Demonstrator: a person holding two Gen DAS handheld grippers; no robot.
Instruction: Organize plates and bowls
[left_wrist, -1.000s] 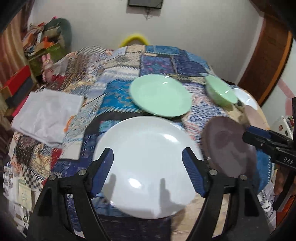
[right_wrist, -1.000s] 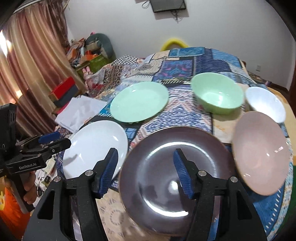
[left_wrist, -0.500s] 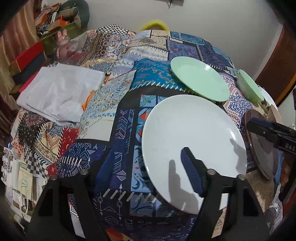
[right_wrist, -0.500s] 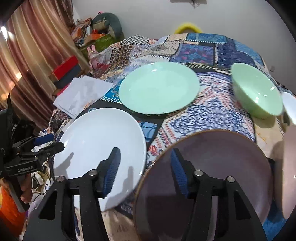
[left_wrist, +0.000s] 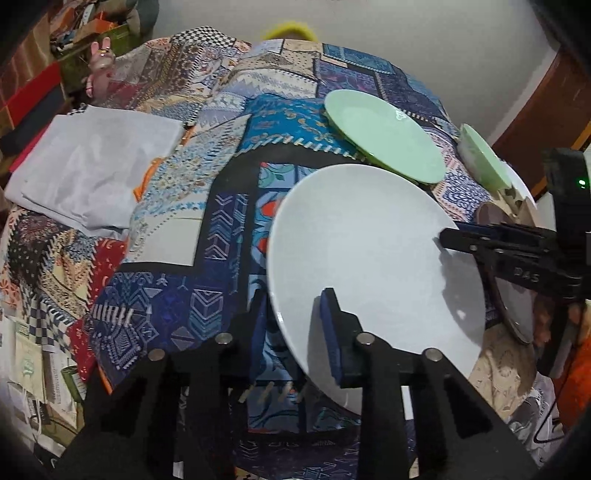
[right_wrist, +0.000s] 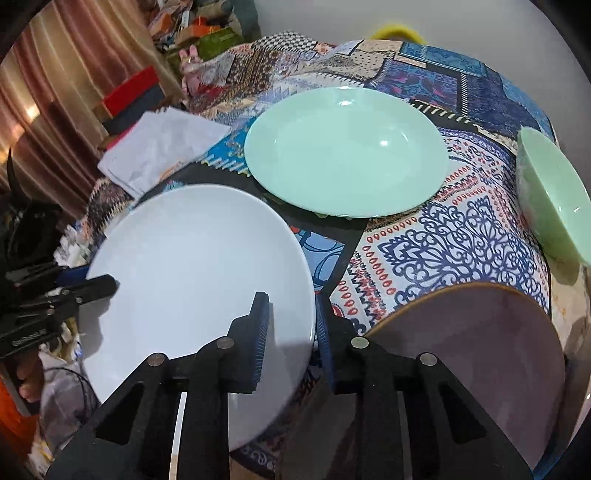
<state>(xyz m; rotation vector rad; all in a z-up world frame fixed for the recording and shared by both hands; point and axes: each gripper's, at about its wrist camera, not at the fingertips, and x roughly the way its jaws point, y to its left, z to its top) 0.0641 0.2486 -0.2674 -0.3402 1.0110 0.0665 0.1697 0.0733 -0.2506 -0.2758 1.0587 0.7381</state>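
Tongs on both sides have just been closing on the white plate: my left tongs clench its near-left rim, my right tongs its opposite edge, so I can lift it level off the bed.

White wall, pink curtains, patchwork-covered table

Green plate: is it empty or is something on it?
Empty. The green plate shows a bare, glossy face in both wrist views.
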